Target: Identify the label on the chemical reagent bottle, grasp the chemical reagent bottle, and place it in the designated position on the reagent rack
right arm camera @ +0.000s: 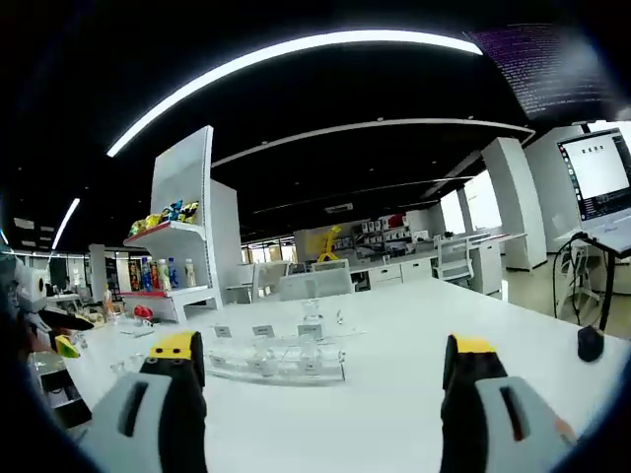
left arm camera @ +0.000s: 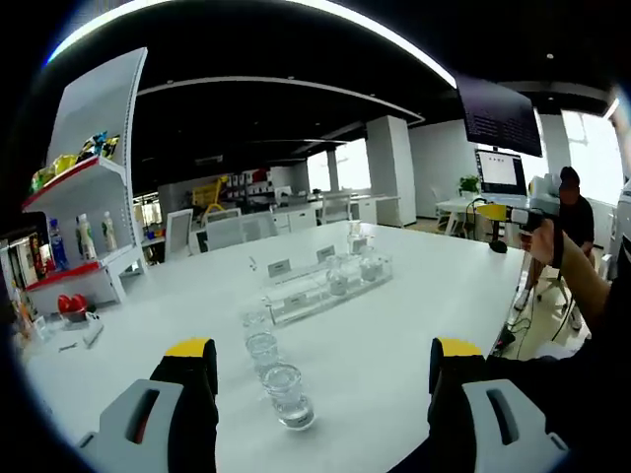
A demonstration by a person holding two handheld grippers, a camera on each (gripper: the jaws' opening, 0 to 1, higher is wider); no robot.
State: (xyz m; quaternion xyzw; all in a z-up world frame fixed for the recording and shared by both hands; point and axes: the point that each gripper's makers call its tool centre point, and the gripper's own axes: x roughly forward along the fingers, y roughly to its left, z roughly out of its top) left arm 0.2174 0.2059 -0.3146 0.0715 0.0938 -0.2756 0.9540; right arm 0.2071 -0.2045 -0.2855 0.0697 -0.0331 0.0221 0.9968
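A clear acrylic reagent rack (left arm camera: 317, 293) with small label cards lies across the middle of the white table (left arm camera: 424, 296), with a few small clear bottles (left arm camera: 339, 279) standing in it. In front of it, a short row of clear glass reagent bottles (left arm camera: 287, 394) runs toward me. My left gripper (left arm camera: 323, 363) is open, its yellow-tipped jaws either side of the nearest bottle and short of it. At the right, a hand holds my right gripper (left arm camera: 511, 213) above the table edge. In the right gripper view, that gripper (right arm camera: 323, 357) is open and empty, facing the rack (right arm camera: 278, 361) from a distance.
A white shelf unit (left arm camera: 91, 197) with drink bottles and snacks stands at the table's left end, also in the right gripper view (right arm camera: 179, 251). A monitor (left arm camera: 500, 171) and a seated person (left arm camera: 573, 209) are at the far right. A small black object (right arm camera: 590, 343) lies on the table.
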